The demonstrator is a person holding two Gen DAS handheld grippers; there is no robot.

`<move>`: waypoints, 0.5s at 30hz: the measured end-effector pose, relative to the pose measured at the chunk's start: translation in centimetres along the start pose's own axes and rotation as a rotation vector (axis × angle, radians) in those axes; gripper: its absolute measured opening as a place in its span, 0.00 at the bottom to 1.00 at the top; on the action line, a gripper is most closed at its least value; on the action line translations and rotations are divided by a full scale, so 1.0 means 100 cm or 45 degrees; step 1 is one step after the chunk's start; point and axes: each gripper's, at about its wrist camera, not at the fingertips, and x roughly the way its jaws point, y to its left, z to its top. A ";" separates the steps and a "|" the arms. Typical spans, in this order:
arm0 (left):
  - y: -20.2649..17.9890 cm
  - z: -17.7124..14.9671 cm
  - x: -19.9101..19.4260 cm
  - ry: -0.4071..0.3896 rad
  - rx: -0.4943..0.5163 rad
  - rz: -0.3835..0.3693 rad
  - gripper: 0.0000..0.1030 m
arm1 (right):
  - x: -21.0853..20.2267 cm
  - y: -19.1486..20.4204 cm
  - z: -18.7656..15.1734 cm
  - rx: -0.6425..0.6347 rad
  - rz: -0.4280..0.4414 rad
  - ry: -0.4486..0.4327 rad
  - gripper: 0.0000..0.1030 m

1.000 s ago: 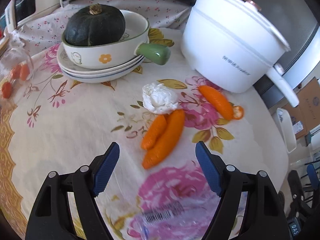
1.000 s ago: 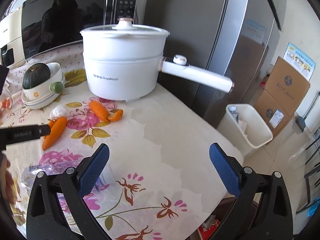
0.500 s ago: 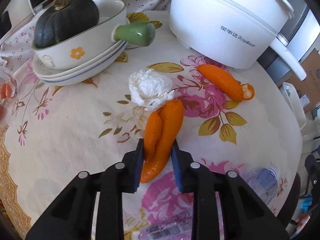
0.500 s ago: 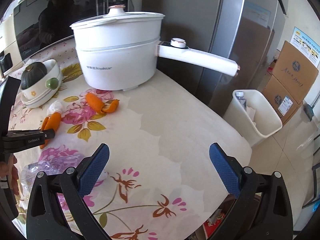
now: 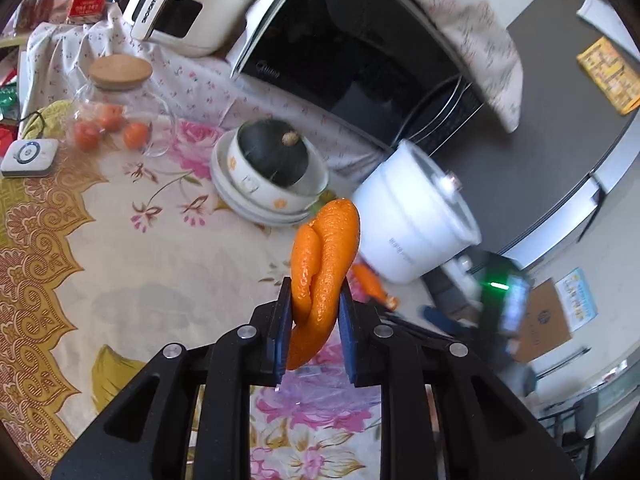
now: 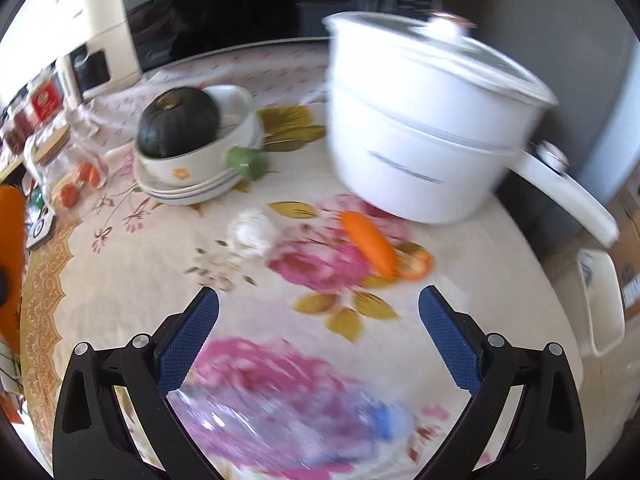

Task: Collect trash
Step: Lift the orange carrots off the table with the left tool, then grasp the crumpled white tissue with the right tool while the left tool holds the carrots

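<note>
The left hand-held gripper (image 5: 313, 320) clamps the orange peel (image 5: 322, 276) above the worktop (image 5: 120, 280); the right hand-held gripper (image 6: 318, 334) gapes wide, holding nothing, over a clear plastic bottle (image 6: 288, 424).

On the table (image 6: 120, 272), the pot (image 6: 420, 140) sits at the upper right. The squash (image 6: 178, 122) lies in a bowl (image 6: 200, 160) at the upper left. A peel (image 6: 370, 242) lies just below the pot, a paper ball (image 6: 252, 232) to its left.
</note>
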 end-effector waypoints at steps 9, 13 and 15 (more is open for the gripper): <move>0.013 0.012 -0.015 -0.010 -0.055 -0.046 0.22 | 0.067 0.054 0.036 -0.045 -0.047 0.082 0.93; 0.019 0.014 -0.024 -0.035 -0.058 -0.035 0.22 | 0.090 0.059 0.039 -0.006 -0.017 0.154 0.78; 0.023 0.015 -0.024 -0.040 -0.063 -0.025 0.22 | 0.099 0.060 0.037 0.014 0.019 0.200 0.66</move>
